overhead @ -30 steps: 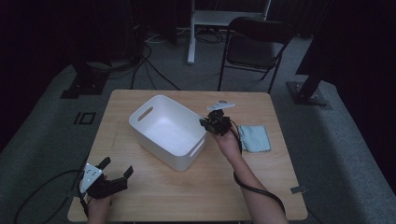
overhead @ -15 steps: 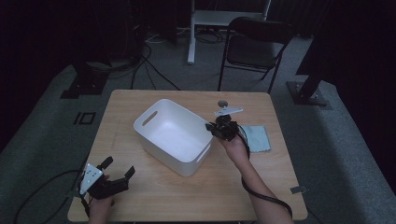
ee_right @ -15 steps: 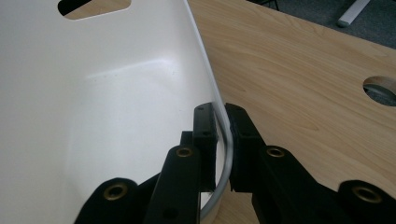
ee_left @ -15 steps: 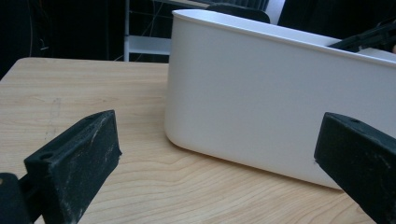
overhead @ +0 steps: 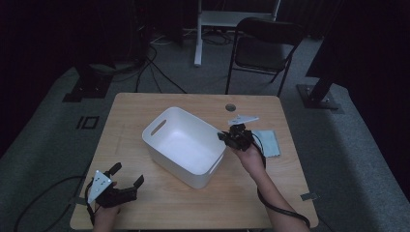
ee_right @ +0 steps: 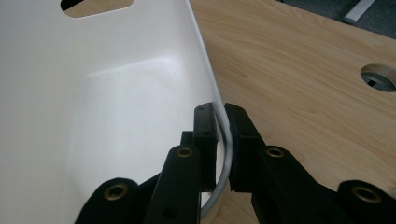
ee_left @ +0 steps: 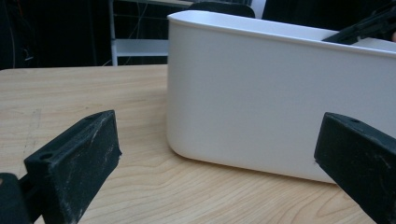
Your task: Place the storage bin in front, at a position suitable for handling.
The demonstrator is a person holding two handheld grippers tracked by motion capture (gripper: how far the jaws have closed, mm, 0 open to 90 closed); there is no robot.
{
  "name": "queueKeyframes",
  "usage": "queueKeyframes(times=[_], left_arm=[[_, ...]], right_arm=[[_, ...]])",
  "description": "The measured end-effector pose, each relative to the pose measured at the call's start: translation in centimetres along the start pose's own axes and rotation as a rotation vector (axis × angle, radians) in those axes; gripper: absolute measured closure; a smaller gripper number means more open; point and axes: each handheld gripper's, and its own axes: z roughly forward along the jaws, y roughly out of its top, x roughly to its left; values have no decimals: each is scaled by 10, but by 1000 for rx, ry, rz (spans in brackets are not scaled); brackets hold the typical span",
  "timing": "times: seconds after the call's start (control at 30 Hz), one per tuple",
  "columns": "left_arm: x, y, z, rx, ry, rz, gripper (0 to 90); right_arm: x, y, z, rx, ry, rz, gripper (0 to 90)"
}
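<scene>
A white plastic bin (overhead: 181, 145) with a handle slot sits in the middle of the wooden table (overhead: 145, 104). My right gripper (overhead: 228, 137) is shut on the bin's right-hand rim (ee_right: 223, 126), one jaw inside the wall and one outside. My left gripper (overhead: 126, 177) rests near the table's front left corner, open with nothing between its fingers. In the left gripper view the bin's side wall (ee_left: 280, 98) stands just ahead of the wide-apart jaws.
A light blue cloth (overhead: 269, 142) lies on the table right of the bin. A round cable hole (overhead: 230, 107) is near the far edge. A black folding chair (overhead: 266, 48) and a white stand stand behind the table.
The bin has shifted toward the front right of the table along with my right gripper holding its rim. The left gripper has stayed where it was.
</scene>
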Motion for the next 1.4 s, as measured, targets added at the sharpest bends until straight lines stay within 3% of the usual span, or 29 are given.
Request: queueKeyframes(times=[0.27,0.4,0.5,0.63,0.77,0.87,0.97,1.1,1.23,1.33,1.4], left_arm=[[1,-1,1,14,14,28,6],[2,-2,2,33,51,42,5],[2,-2,2,30,41,27,5],[-1,-2,2,47,75,64,5],[-2,-2,3,71,67,51,5],[-2,-2,3,63,64,59,5],[-3,-2,3,57,88,71,5],[-2,-2,3,58,81,56,5],[-3,-3,5,95,48,41,5],[-4,-2,5,100,26,48,6],[-5,-2,5,94,36,65,5]], right_arm=[[-1,-7,-9,7,14,-10,840],[-2,-10,-14,13,21,-19,840],[-2,-13,-18,15,21,-21,840],[-1,-17,-23,14,22,-24,840],[1,-21,-27,16,23,-27,840],[2,-23,-30,18,25,-30,840],[3,-27,-34,17,31,-31,840],[4,-33,-41,18,41,-37,839],[5,-38,-47,16,51,-34,840],[7,-42,-52,19,51,-42,840],[9,-44,-55,23,50,-49,839]])
